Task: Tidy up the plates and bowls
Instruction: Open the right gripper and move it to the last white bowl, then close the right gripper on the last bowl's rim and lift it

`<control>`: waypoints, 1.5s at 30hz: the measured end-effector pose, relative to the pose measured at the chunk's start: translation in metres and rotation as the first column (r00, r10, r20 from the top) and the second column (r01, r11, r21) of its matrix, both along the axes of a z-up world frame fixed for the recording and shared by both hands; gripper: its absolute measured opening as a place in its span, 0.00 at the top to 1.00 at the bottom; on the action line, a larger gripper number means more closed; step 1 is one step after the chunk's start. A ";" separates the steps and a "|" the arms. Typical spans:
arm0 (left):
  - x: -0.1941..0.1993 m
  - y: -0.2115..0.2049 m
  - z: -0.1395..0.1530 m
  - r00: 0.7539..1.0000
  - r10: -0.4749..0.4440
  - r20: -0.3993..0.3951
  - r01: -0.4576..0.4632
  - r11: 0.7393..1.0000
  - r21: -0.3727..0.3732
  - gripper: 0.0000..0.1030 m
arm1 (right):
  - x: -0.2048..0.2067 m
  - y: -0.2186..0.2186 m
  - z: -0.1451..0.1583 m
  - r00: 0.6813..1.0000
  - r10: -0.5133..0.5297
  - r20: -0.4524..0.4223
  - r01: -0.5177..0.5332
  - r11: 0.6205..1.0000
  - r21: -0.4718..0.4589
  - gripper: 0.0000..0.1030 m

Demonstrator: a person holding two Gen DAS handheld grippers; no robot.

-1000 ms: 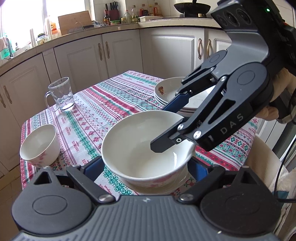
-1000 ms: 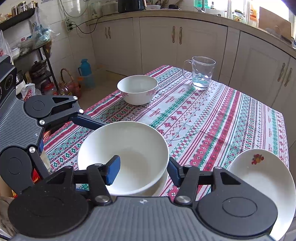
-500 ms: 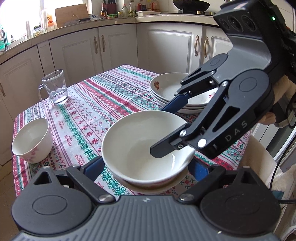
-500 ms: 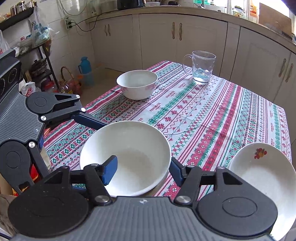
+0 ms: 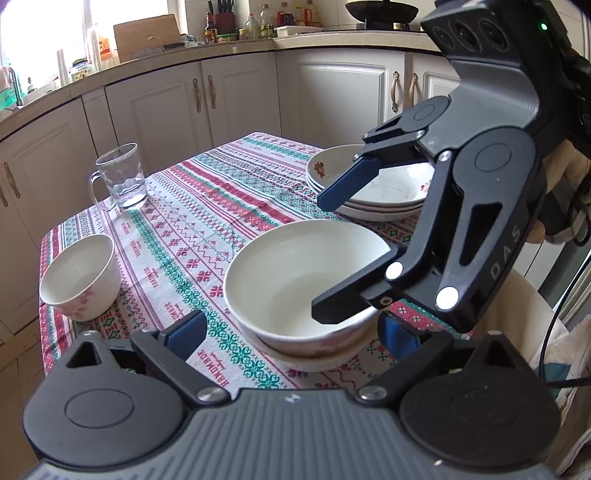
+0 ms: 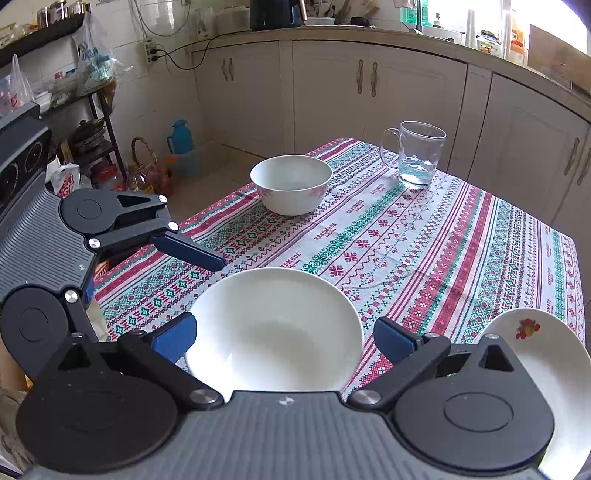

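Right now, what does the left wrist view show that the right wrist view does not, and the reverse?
Only the left wrist view shows the full stack of plates, the second bowl nested under the large white bowl, and the wok.

Only the right wrist view shows the blue thermos and the wicker basket on the floor.

Both show the large bowl, small bowl, glass mug and striped tablecloth.

Daylight from window (image 5: 40, 33), blown out white; same glare in right view's top corner. Interior evenly bright, soft shadows under bowls. Strong fisheye bending at edges; focus sharp.
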State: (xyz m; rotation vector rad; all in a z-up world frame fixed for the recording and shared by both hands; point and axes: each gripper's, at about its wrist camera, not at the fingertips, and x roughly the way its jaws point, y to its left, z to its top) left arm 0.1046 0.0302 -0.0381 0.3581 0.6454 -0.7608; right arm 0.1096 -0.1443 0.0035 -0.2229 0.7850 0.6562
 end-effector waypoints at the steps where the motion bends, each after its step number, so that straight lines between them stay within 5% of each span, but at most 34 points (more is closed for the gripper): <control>1: -0.001 0.002 0.000 1.000 0.005 0.001 -0.005 1.000 -0.001 0.04 | -0.001 0.001 0.000 1.000 0.000 0.003 0.000 1.000 -0.008 0.00; 16: -0.003 0.041 0.005 0.993 0.115 0.026 -0.114 0.992 -0.059 0.04 | 0.005 0.013 0.019 0.997 -0.013 0.070 0.017 0.998 -0.061 0.00; 26: 0.029 0.078 -0.003 0.962 0.266 0.053 -0.261 0.961 -0.090 0.04 | 0.044 0.030 0.033 0.997 -0.025 0.075 0.033 0.994 -0.107 0.00; 45: 0.138 0.083 -0.038 0.925 0.366 0.104 -0.365 0.930 -0.035 0.05 | 0.165 0.109 0.029 0.977 0.202 -0.071 -0.211 0.963 -0.165 0.00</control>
